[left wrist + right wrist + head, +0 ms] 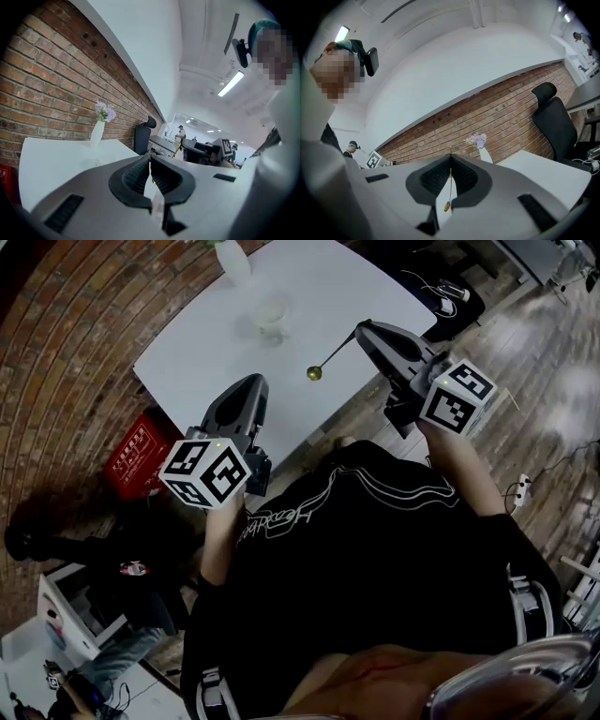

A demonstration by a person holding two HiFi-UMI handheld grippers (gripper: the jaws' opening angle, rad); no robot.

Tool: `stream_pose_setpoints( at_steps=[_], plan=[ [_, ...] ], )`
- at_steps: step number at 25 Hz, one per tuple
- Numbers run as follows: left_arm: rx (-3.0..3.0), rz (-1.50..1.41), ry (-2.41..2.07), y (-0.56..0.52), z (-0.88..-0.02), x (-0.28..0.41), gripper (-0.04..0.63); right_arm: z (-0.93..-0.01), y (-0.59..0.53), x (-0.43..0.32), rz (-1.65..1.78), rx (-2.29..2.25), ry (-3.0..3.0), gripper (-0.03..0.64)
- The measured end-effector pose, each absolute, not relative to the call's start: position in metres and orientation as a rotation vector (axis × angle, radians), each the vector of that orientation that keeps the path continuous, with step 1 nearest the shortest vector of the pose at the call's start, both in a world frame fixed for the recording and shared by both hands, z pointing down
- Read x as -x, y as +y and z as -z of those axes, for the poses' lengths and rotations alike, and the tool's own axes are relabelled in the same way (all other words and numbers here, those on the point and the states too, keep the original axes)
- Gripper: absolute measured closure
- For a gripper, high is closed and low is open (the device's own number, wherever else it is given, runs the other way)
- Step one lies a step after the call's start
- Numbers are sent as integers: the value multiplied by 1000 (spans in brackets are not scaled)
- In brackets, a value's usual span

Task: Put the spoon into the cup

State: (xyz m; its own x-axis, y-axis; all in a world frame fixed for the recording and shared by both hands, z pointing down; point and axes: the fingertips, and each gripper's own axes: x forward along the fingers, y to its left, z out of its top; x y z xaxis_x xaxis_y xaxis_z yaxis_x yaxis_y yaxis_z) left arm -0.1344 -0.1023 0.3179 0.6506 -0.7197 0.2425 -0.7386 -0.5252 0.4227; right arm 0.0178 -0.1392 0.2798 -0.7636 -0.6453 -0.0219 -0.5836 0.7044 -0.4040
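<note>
A thin spoon [314,373] with a gold bowl hangs above the white table's [347,287] near edge. My right gripper [359,332] is shut on the end of its handle. In the right gripper view the spoon [449,187] runs down between the closed jaws, bowl lowest. A clear glass cup [272,313] stands on the table, further in and to the left of the spoon's bowl. My left gripper [252,381] hovers at the table's near-left edge. Its jaws are shut with nothing in them [150,158].
A white vase [232,259] with purple flowers [477,140] stands at the table's far side by the brick wall. A red box [137,461] sits on the floor to the left. A black bag [452,298] lies right of the table, and a black office chair [553,123] stands beyond.
</note>
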Motion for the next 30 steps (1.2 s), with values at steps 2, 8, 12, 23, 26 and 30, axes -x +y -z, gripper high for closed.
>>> stream_pose_setpoints(
  at_steps=[2, 8, 12, 23, 26, 30],
  plan=[
    [-2364, -53, -1139, -112, -322, 136, 586, -283, -152, -16, 578, 999, 2752, 617],
    [-2336, -68, -1151, -138, -333, 138, 586, -292, -187, -11, 595, 975, 2765, 617],
    [-2307, -76, -1168, -160, -339, 143, 586, -297, -215, -4, 623, 948, 2767, 617],
    [-2218, -89, -1194, -212, -363, 149, 586, -307, -283, 20, 676, 870, 2804, 617],
    [-2190, -93, -1204, -223, -371, 153, 586, -312, -302, 28, 684, 860, 2814, 617],
    [-2156, -98, -1211, -236, -383, 158, 586, -322, -324, 38, 695, 858, 2830, 617]
  ],
)
